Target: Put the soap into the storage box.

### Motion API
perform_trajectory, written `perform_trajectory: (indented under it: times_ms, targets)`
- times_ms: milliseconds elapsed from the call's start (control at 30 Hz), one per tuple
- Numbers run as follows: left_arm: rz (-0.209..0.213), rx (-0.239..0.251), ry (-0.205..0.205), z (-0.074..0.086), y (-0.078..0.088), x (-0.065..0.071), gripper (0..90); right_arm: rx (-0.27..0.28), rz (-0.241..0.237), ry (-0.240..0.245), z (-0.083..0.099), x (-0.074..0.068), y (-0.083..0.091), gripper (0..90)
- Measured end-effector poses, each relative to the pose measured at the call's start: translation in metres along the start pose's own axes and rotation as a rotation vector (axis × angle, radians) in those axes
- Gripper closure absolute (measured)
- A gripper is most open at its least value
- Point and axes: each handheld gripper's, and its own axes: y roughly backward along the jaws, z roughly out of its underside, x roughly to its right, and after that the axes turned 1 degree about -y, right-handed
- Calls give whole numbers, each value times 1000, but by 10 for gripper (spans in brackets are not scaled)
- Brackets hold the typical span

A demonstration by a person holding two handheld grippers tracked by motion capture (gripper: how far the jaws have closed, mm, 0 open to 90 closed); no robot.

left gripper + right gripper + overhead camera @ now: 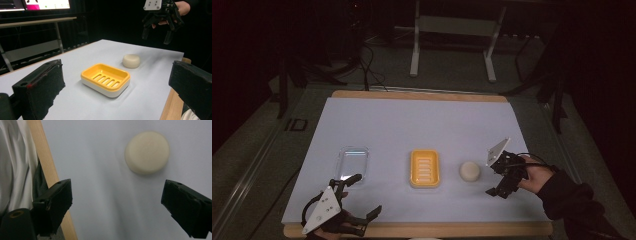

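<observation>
High view: the right gripper [498, 176] hangs with jaws wide, just at 3 o'clock of the soap [470, 171], which lies on the white sheet [412, 125] near the yellow dish [425, 168], at the dish's 3 o'clock. The left gripper [362, 197] sits at the near edge, jaws wide and empty, at 6 o'clock of the clear lid [352, 162]. Count: one soap, one dish, one lid, two grippers.

Left gripper view: the dish [105, 79] stands ahead between the spread jaws, the soap [131, 61] beyond it at 1 o'clock, the right gripper [157, 35] raised over the far corner. One dish, one soap here.

Right gripper view: the soap [147, 152] lies at 12 to 1 o'clock, ahead of the open jaws and not yet between them; the table's wooden edge [47, 170] runs at 9 o'clock. One soap.

Risks, as I judge them: the soap is round and smooth, so a squeeze off its middle could squirt it aside or push it across the sheet. Closing early would catch only air. A low pass could snag the sheet and shift the dish.
</observation>
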Motion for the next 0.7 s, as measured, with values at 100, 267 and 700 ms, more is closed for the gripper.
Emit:
perform_trajectory:
  times_ms: [100, 267, 700]
  targets:
    - [1, 0, 1, 0, 0, 0, 1, -24, -1, -2, 0, 2, 0, 99]
    - [5, -2, 4, 0, -1, 1, 1, -68, -27, -20, 0, 6, -1, 99]
    - [11, -5, 9, 1, -1, 1, 1, -257, 3, -14, 2, 12, -12, 99]
